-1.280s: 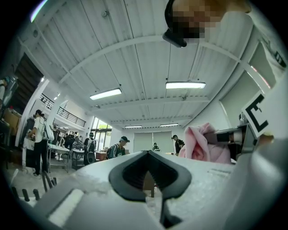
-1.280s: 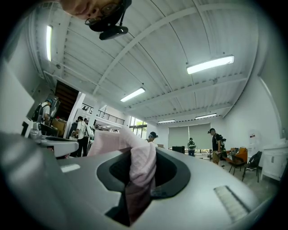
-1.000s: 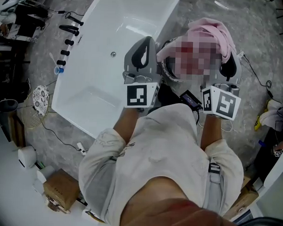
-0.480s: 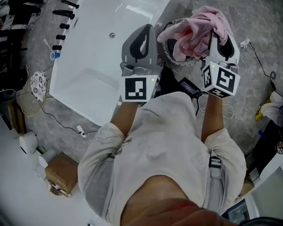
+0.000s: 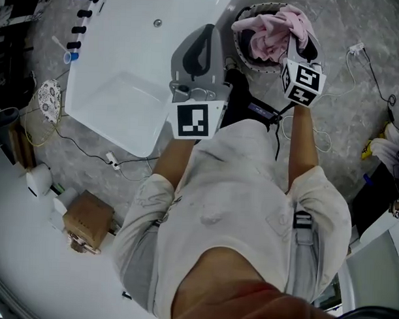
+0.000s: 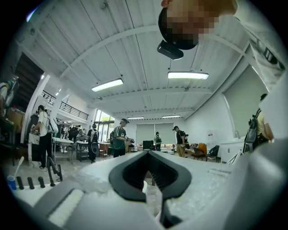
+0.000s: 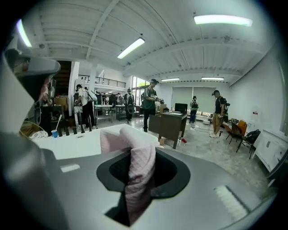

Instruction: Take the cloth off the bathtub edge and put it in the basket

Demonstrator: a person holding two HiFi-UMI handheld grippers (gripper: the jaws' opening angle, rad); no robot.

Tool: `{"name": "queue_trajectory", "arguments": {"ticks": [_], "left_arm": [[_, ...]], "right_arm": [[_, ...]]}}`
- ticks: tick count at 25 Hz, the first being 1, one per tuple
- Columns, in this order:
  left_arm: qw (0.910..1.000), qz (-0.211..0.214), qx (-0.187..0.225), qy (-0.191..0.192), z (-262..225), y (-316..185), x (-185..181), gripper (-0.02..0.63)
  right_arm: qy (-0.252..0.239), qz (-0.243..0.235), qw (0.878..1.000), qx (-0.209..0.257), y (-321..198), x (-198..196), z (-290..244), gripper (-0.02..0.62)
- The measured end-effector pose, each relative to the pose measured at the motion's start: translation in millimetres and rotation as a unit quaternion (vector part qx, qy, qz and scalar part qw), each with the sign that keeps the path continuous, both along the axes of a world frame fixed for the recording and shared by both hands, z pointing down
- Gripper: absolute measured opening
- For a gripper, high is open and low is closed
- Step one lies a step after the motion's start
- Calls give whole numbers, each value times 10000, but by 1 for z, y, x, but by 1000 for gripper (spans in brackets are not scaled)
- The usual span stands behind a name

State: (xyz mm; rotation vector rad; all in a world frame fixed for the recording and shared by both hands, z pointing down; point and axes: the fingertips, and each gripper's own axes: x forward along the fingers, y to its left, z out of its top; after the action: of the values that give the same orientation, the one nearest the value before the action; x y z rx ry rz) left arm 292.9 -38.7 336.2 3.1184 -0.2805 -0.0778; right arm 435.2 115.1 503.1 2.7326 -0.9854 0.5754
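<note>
1. Nearest the camera, the wearer's pale shirt (image 5: 237, 209) fills the lower frame, both arms reaching forward. A cardboard box (image 5: 86, 220) sits on the grey floor (image 5: 357, 128) to the near left, well apart from the work.

2. My left claw (image 5: 206, 33) hangs over the near right corner of the white bathtub (image 5: 117, 94). Its jaws are together with nothing between them. I judge it is parked there simply to stay out of the other arm's way.

3. My right claw (image 5: 293, 48) is further right and a little farther off, tipped down toward the basket (image 5: 237, 29). Its jaws are clamped on a fold of the pink cloth (image 5: 272, 30). In the right gripper view the quilted fabric rises straight through the gap between the pads.

4. The cloth is off the tub edge and bunched over the basket's mouth. Most of it lies heaped on or in the opening, and one end is pinched from above. I take it that holding the fold high lets the bulk settle inside the rim instead of spilling over it. I cannot tell how deep it sits.

5. By my reading the task is nearly done. What remains is opening the right jaws and drawing clear without dragging fabric back out.

6. Farthest left, a blue cup (image 5: 72, 55) stands on the floor beside the tub, uninvolved.
</note>
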Motion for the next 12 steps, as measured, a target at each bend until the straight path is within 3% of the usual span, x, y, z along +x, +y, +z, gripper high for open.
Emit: {"name": "queue_trajectory", "arguments": {"ticks": [6,12], "left_arm": [[9997,-59,-146,-204,29,-14,1,2],[9995,17,-173,-259,43,-11,6,2]], "right_arm": [[-647,-26,9975,-290,-11,-3,97,91],[-1504,100,9866,-621,-5,-1,189,91]]}}
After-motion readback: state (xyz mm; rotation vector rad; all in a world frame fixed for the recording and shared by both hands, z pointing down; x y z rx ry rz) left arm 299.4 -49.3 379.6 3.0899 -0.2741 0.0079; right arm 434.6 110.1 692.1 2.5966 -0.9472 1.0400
